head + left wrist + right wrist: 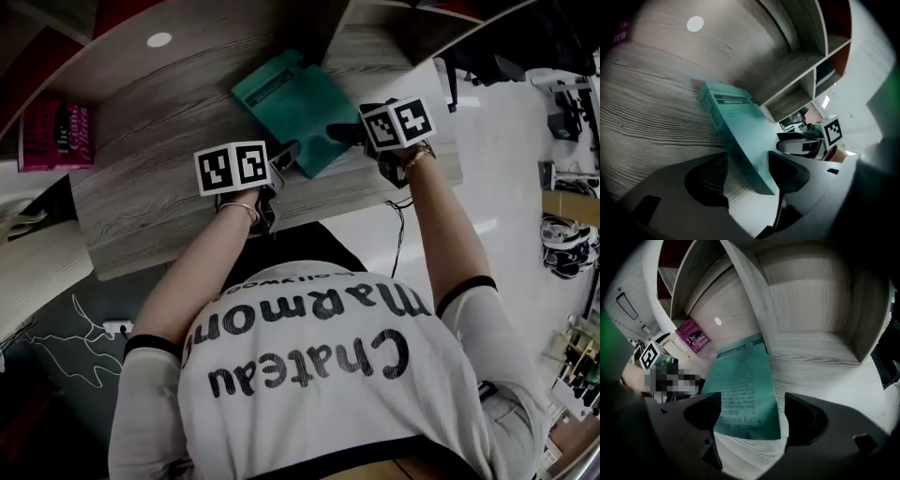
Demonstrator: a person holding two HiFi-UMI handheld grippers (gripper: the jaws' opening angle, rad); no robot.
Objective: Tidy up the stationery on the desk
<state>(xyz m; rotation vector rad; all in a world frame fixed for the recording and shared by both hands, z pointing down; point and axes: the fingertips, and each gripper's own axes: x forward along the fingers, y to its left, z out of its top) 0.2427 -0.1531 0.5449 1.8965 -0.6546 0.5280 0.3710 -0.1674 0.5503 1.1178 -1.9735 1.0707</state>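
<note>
A teal book lies flat on the wooden desk, close to its front edge. My left gripper is at the book's near left corner. In the left gripper view the book runs its corner in between the open jaws of that gripper, and no pad presses on it. My right gripper is at the book's right side. In the right gripper view the book's near end lies between and below the wide open jaws of that gripper.
A pink book lies at the desk's far left, also seen as a pink book in the right gripper view. An upright shelf divider rises behind the teal book, with an open cubby to its right. A cable hangs below the desk edge.
</note>
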